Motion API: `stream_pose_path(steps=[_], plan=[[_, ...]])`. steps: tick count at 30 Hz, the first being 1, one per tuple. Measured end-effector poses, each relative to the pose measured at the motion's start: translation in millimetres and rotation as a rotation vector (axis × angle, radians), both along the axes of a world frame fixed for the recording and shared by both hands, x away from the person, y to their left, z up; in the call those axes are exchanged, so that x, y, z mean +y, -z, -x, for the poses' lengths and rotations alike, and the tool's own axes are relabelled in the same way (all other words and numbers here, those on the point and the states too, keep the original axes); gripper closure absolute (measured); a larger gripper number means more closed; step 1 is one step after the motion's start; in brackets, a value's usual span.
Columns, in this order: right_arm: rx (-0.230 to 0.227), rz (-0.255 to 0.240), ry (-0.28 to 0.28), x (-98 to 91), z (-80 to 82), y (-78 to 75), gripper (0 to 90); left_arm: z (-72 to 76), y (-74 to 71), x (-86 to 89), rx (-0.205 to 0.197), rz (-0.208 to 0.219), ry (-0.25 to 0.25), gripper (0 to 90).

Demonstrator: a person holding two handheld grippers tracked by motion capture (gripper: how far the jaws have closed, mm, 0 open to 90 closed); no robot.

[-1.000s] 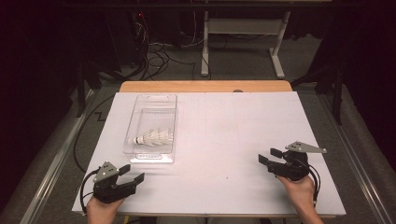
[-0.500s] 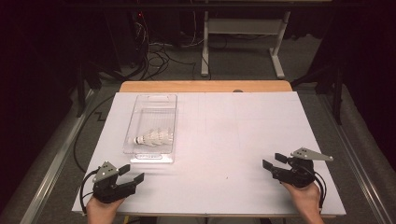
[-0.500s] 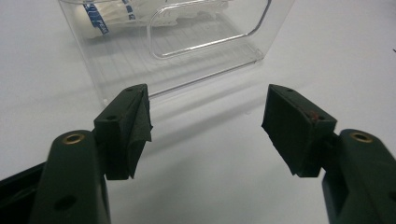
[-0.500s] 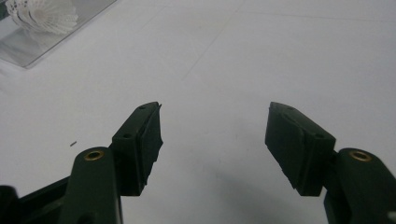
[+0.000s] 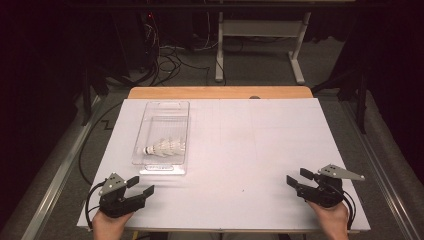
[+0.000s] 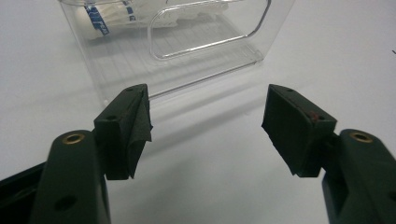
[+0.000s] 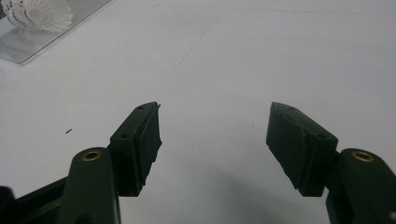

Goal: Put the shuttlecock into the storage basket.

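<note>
Resting near edge: left gripper (image 5: 141,186), jaws apart, empty.
Right gripper (image 5: 299,179): jaws apart, empty, near the right corner.
Box (image 5: 163,165): clear, just beyond the left gripper.
Shuttlecocks (image 5: 164,147): stacked, lying inside the box, well apart from the right gripper.

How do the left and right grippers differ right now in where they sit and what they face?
The left gripper sits at the table's near left corner, just short of the clear box holding shuttlecocks; the right gripper sits at the near right corner, facing bare white table. Both have open, empty jaws.
</note>
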State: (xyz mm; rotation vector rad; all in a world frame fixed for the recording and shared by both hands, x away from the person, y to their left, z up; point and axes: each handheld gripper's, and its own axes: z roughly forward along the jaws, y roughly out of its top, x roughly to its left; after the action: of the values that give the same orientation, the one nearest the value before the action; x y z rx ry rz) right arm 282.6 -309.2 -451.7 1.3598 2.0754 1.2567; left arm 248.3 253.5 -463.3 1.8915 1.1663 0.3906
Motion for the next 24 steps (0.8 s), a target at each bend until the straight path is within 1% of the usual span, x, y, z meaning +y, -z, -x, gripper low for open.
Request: stream_pose_path(steps=[7, 12, 14, 19, 21, 24], plan=[[-0.007, -0.040, 0.003, -7.5, 6.6, 1.3, 34.5, -0.1, 0.1, 0.6, 0.000, 0.004, -0.002, 33.2], [-0.007, -0.028, 0.005, -9.9, 11.9, 4.0, 34.3, -0.4, 0.1, 0.5, -0.001, 0.003, -0.001, 33.1], [-0.013, -0.027, 0.010, -11.7, 13.7, 4.1, 34.2, -0.5, 0.1, 0.5, -0.001, 0.004, -0.002, 33.1], [-0.026, -0.040, 0.011, -15.3, 17.5, 6.1, 33.1, -0.4, 0.2, 0.7, -0.002, 0.007, -0.003, 33.1], [-0.035, -0.032, 0.016, -16.3, 18.8, 6.6, 33.1, -0.3, 0.1, 0.7, -0.002, 0.008, -0.003, 33.0], [-0.037, -0.037, 0.020, -18.1, 21.2, 7.5, 33.0, -0.1, -0.1, 0.7, -0.005, 0.009, -0.003, 33.0]])
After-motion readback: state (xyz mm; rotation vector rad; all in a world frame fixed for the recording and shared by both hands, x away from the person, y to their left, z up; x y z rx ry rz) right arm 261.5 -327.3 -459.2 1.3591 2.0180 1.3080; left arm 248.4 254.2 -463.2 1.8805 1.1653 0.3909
